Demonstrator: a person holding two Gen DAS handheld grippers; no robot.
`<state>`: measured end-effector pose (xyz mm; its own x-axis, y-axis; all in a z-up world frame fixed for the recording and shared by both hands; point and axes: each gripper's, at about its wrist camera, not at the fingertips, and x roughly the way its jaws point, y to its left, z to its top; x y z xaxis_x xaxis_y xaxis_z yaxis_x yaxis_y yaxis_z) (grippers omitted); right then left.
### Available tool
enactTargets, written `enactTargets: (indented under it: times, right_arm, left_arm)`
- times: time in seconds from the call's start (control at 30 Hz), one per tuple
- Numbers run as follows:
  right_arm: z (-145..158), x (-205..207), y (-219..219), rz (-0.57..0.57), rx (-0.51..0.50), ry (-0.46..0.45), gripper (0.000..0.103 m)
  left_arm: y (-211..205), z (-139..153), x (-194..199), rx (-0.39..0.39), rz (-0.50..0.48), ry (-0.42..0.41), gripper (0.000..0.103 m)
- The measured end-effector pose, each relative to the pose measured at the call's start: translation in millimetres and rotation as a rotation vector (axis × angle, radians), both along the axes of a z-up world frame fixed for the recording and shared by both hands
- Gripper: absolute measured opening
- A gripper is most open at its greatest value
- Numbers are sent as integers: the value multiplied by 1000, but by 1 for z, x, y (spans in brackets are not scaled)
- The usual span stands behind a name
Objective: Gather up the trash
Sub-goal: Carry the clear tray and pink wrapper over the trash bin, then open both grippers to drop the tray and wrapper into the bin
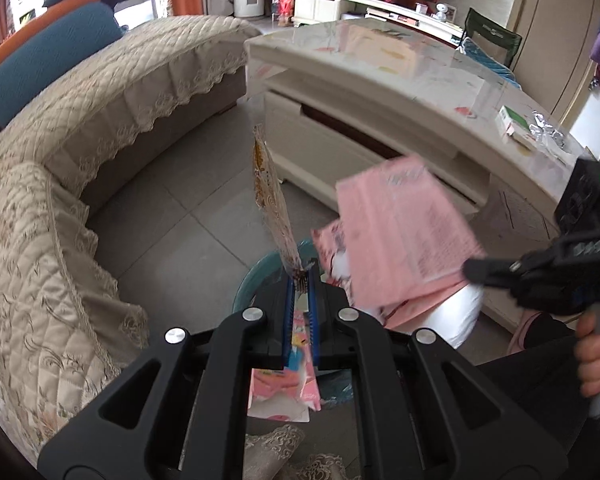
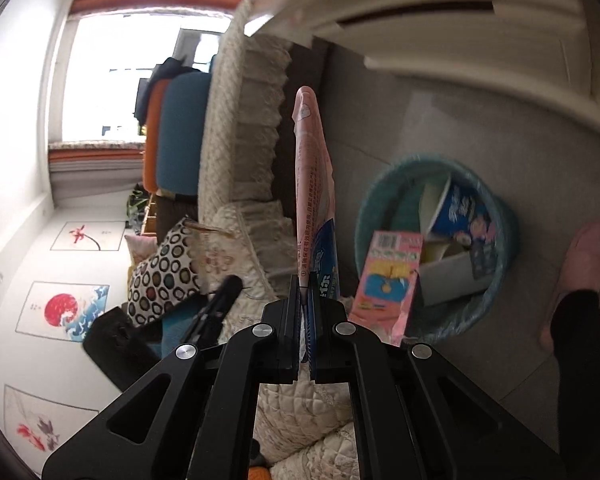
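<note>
A sofa (image 1: 100, 128) under a quilted beige cover with a lace edge curves down the left side of the left wrist view, with blue and orange cushions (image 1: 48, 52) stacked at its far end. On the grey tiled floor beside it stands a teal bin (image 2: 440, 248), seen best from the right wrist, already holding a blue and white carton (image 2: 466, 216) and a pink box (image 2: 388, 276) that leans against its near rim. The left gripper (image 1: 302, 276) hangs just over that bin with its jaws clenched on a thin yellow-patterned wrapper (image 1: 270, 204), which stands up edge-on from the tips. To the right of it, the right gripper (image 1: 476, 270) reaches in from the frame edge, held by a hand (image 1: 596, 356), its jaws pinched tight on a flat pink package (image 1: 404, 232) that is blurred and tilted above the bin; in its own camera the same gripper (image 2: 303, 300) shows the package (image 2: 314, 184) edge-on, pink above and blue near the tips. Behind them runs a cream coffee table, and on its glossy tabletop (image 1: 380, 60), toward the right end, lie a small green and white box (image 1: 514, 122) and some crumpled silver foil (image 1: 548, 132). A pink slipper (image 2: 580, 264) rests on the floor right of the bin.
</note>
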<state>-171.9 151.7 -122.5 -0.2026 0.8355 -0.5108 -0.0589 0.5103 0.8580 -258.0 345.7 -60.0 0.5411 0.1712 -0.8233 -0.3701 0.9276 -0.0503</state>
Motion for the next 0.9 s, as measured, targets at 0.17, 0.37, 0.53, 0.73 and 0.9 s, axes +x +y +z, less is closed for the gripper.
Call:
enactTargets:
  times: [0.17,0.37,0.53,0.73,0.9]
  right_arm:
    - [-44,-8,16,18,-42,76,4]
    - [-91,-15,29,46,-124,138,18]
    - [-92,-11,27,64,-209,95,35]
    - [-72,5,7,9,-152,73,41]
    - [-52,17,-18,-39,-112,42,41]
  left_arm:
    - [6,-20,-1,-23,5,30,5]
    - [4,-39,2,-42,-3,65,5]
    - [-1,-49,8,-43,-20,91,5]
    - [-9,-72,18,-66,-38,136,5]
    - [-25,-92,26,-58,-60,184,9]
